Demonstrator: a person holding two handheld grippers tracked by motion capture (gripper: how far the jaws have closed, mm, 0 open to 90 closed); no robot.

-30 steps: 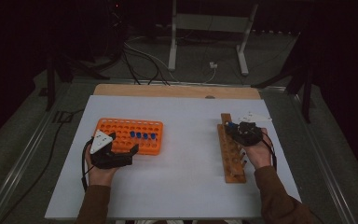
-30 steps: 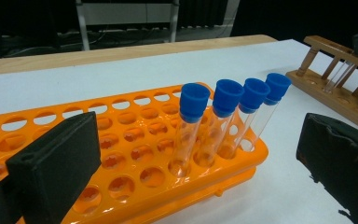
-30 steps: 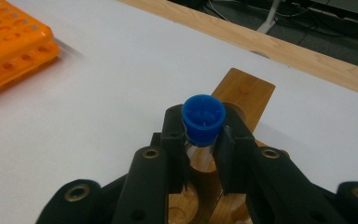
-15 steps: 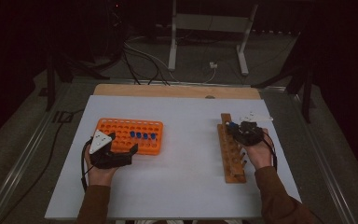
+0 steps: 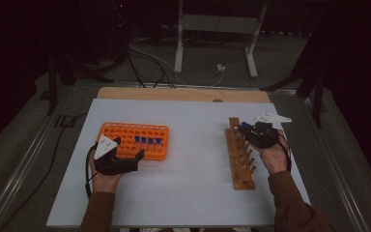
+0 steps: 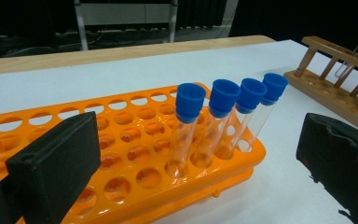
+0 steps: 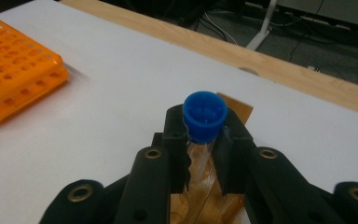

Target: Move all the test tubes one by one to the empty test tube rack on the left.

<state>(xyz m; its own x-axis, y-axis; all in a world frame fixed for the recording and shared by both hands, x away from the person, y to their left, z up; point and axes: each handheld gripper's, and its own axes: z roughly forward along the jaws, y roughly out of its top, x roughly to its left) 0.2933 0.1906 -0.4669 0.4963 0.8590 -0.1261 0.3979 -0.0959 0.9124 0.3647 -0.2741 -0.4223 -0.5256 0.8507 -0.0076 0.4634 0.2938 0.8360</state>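
Observation:
An orange tube rack (image 5: 125, 133) lies at the table's left with several blue-capped test tubes (image 5: 149, 140) standing in its right end. My left gripper (image 5: 129, 147) rests just in front of it, open, its black pads (image 6: 56, 163) wide apart on either side of the tubes (image 6: 223, 107) and touching none. At the right stands a wooden tube rack (image 5: 240, 159). Over its far end my right gripper (image 5: 247, 130) is shut on a blue-capped test tube (image 7: 205, 114), held upright, its glass running down between the jaws toward the wooden rack (image 7: 235, 105).
The white table top (image 5: 193, 121) has a wooden strip (image 5: 183, 94) along its far edge. Behind it the floor holds cables and a metal stand (image 5: 217, 29). The orange rack (image 7: 14, 70) lies off to the left in the right gripper view.

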